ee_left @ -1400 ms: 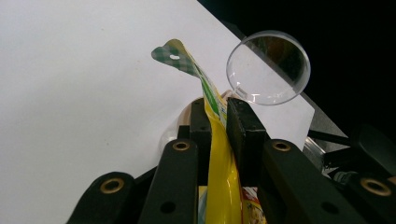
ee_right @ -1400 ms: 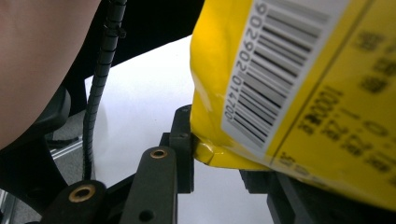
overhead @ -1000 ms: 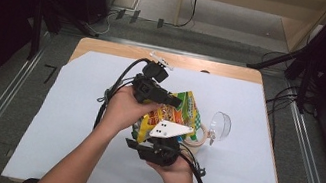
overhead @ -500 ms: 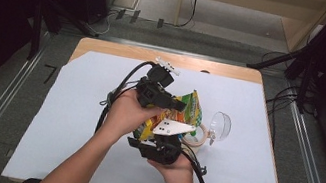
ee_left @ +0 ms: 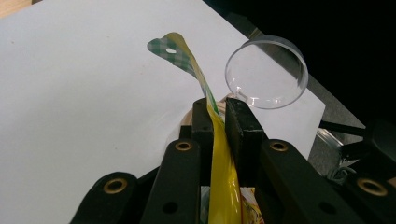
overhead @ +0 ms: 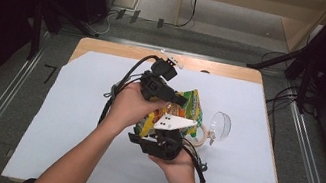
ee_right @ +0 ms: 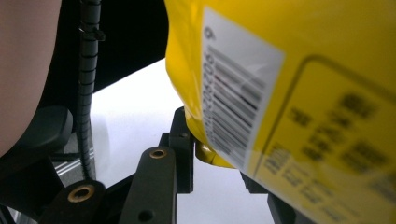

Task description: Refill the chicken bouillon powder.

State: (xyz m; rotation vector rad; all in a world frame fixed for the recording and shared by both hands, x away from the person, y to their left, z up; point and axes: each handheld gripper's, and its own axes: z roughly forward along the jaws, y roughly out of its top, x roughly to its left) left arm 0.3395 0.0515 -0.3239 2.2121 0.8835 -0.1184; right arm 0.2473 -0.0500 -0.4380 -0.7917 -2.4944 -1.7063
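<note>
**Both tools pinch a yellow snack bag above the worktop**

We hold the yellow snack bag (overhead: pixel 183 108) in the air between our two tools, over the white sheet (overhead: pixel 69 120) that covers the worktop (overhead: pixel 108 47). Our left tool (ee_left: pixel 215 116) is nearly closed, its jaws clamped on the flat sealed edge of the bag, which runs up from between them and ends in a green checked tab (ee_left: pixel 169 46) with a small hang hole. Our right tool (ee_right: pixel 212 156) grips the opposite end, its jaws closed on a lower corner of the bag, just under the barcode label (ee_right: pixel 236 100) that sits right in front of its camera.

Beyond the left tool's tips, near the bag's far edge, a clear round dish (ee_left: pixel 266 72) lies on the sheet; in the high view a pale ring (overhead: pixel 199 137) lies just beside it, partly under the bag.

We judge the bag light, soft and crinkly, with a slick film that can slide out of a weak pinch. The flat seams are the best places to grip, since the puffed middle would give way and crush whatever is inside. Pulling the two ends apart too hard could tear a seam.
</note>
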